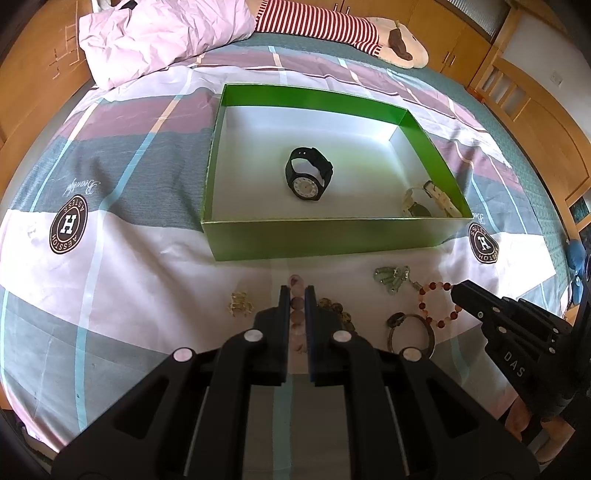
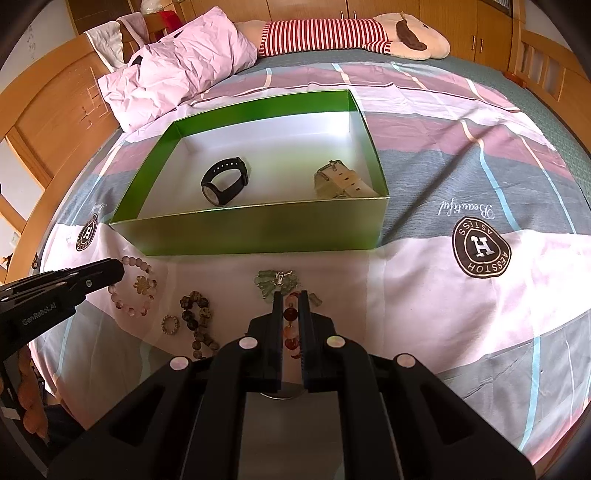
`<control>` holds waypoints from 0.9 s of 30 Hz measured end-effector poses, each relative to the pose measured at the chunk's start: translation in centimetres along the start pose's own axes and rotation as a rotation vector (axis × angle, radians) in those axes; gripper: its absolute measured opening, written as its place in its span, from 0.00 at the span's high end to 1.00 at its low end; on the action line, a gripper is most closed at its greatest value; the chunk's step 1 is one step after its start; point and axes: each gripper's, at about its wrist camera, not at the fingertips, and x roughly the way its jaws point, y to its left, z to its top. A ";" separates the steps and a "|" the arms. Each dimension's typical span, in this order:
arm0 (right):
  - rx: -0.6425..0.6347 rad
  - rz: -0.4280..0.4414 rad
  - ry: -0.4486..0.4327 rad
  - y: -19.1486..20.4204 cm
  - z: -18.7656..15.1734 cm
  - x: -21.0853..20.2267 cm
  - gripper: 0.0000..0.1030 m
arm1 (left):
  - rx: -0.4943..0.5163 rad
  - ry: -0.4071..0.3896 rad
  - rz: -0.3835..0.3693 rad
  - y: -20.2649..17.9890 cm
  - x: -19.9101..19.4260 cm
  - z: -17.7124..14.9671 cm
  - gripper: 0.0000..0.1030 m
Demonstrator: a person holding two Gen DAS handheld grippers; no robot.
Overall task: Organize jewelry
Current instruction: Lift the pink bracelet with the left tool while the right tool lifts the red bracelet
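A green box [image 1: 314,236] [image 2: 258,232] sits on the bed and holds a black watch [image 1: 308,173] [image 2: 224,181] and a cream-strap watch [image 1: 430,199] [image 2: 341,179]. Jewelry lies on the bedspread in front of the box. My left gripper [image 1: 297,290] [image 2: 120,273] is shut on a pale pink bead bracelet [image 1: 296,314] [image 2: 131,291] lying on the bed. My right gripper [image 2: 290,295] [image 1: 456,290] is shut on a red and orange bead bracelet [image 2: 290,328] [image 1: 439,306].
Also on the bed: a green stone piece [image 1: 393,278] [image 2: 277,282], a brown bead bracelet [image 1: 338,308] [image 2: 197,317], a small gold item [image 1: 240,303], a small ring [image 2: 170,325], a metal bangle [image 1: 410,332]. A pink pillow [image 1: 159,37] and a striped plush toy [image 1: 332,27] lie beyond.
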 end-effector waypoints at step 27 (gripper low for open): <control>-0.002 0.015 -0.022 0.7 0.2 -0.3 0.93 | 0.034 -0.081 0.053 -0.8 -1.6 0.4 0.93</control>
